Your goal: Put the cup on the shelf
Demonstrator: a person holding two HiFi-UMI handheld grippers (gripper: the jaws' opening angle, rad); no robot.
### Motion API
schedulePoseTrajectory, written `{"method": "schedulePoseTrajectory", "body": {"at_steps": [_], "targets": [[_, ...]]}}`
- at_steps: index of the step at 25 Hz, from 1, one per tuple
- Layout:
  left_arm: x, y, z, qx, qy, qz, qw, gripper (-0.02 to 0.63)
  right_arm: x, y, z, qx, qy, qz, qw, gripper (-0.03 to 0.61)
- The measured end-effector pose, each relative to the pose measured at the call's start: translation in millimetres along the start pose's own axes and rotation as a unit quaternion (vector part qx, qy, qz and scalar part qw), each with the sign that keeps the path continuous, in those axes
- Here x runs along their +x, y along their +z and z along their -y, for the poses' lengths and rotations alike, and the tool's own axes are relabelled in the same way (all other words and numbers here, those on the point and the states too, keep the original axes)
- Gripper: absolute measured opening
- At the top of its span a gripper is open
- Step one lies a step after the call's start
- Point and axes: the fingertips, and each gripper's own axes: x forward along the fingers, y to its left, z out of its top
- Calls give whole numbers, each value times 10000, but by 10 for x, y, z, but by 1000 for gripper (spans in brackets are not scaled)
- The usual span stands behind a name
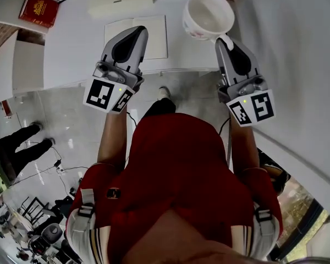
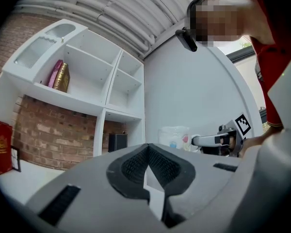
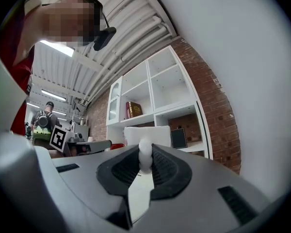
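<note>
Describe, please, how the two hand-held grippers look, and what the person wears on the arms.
Both the left gripper and the right gripper are light grey tapering plastic shells with black ribbed pads inside the jaws. Each carries at its rear a white cube with black square markers and a small green light. The person wears a red short-sleeved shirt.

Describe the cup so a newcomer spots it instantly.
In the head view, find the white tabletop and follow it right to the right gripper. Its fingers pinch the handle of a white round ceramic cup, mouth up. Unlike the flat open notebook and red book, it is deep, empty and has small coloured prints on its side.
</note>
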Motion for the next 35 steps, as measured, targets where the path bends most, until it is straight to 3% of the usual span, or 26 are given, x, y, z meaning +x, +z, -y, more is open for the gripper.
{"method": "schedulePoseTrajectory", "body": {"at_steps": [8, 16, 26, 35], "targets": [[305, -66, -811, -71, -253, -33, 9996, 6, 804, -170, 144, -12, -245, -122, 9996, 41], [474, -251, -1284, -190, -509, -70, 9985, 6, 1289, -425, 253, -67, -513, -301, 9982, 41], [621, -471, -1498, -320, -372, -144, 9987, 6, 1627, -738, 588, -185, -518, -603, 9967, 41], [818, -609, -1522, -346, 15, -276, 9990, 6, 1842, -1111, 957, -127, -331, -965, 9947, 41]]}}
